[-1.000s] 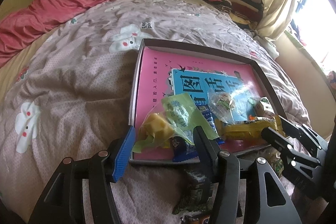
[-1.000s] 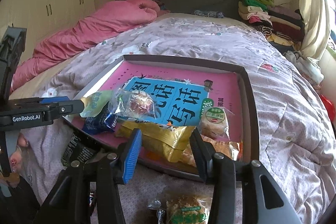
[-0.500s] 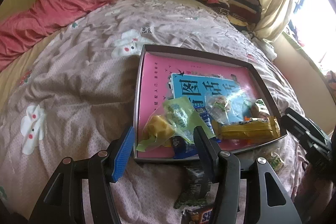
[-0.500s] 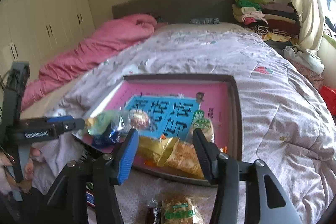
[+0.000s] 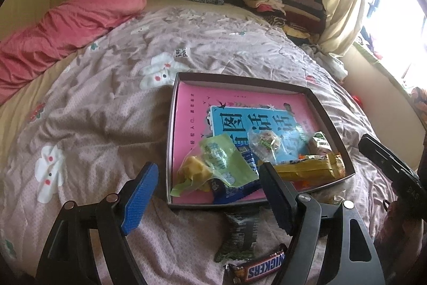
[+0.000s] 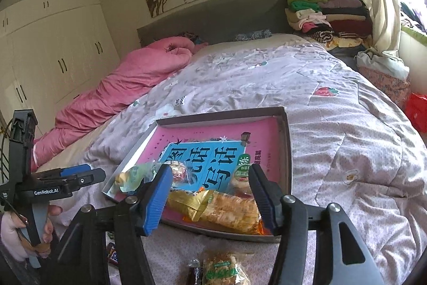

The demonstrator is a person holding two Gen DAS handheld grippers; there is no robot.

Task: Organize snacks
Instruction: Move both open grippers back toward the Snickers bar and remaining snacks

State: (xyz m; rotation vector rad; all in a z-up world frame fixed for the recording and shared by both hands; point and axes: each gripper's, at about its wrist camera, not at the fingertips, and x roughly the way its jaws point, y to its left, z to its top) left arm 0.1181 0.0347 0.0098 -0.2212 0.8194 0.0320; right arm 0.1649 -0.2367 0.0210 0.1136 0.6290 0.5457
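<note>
Pink cardboard lines the shallow dark-rimmed box tray [image 5: 331, 108] that lies on the mauve cloud-print quilt [image 5: 101, 103] of the bed. Inside, crowded toward its near edge, lie a pale green plastic packet [image 5: 226, 164], a blue wrapper [image 5: 234, 190] under it, a clear-wrapped round sweet [image 5: 265, 143], a long gold-foil snack pack [image 6: 213, 207] and a small round cake with a green label [image 6: 241, 176].

Outside the tray, on the quilt just before its near wall, wait a dark crinkled packet [image 5: 238, 237], a brown Snickers bar [image 5: 260, 269] and a clear bag of shredded-topped cake [image 6: 221, 270].

The left tool [image 5: 208, 198] hangs over the tray's near left corner, its jaws spreading wide with nothing between them; the dark packet lies just below and toward the person, long axis pointing at the tray. The right tool [image 6: 210, 195] hovers above the gold pack, jaws also parting, empty; the cake bag sits directly beneath it. Each tool seems nearest its own stray snack.
</note>
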